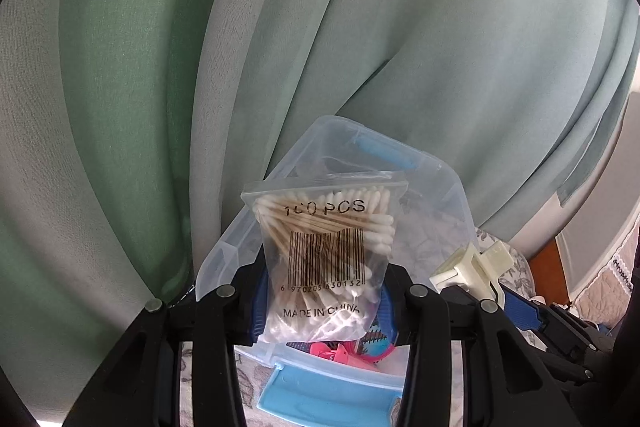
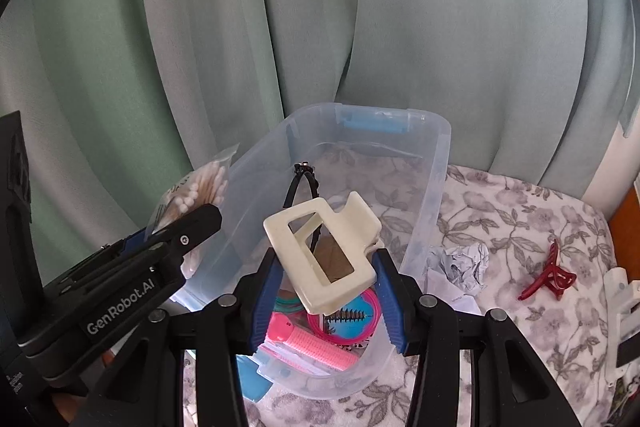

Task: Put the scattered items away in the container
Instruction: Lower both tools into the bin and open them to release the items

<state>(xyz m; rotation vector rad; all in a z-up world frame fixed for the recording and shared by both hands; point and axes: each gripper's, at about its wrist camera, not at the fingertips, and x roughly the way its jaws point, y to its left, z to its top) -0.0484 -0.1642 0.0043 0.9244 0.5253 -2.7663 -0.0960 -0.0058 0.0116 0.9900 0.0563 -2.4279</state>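
Hovering over clear plastic container [image 2: 430,163]: left gripper [image 1: 320,301] clenched on bag of cotton swabs [image 1: 326,251], right gripper [image 2: 326,291] clenched on cream hair claw [image 2: 324,251]. Bag light, soft, slippery film; best pinched low, as now. Claw stiff, light, held across frame. Container already holds pink items, likely comb and roller. Floral cloth [image 2: 520,223] bears crumpled paper [image 2: 466,265], red hair claw [image 2: 550,277]. Green curtain [image 2: 360,27] behind.
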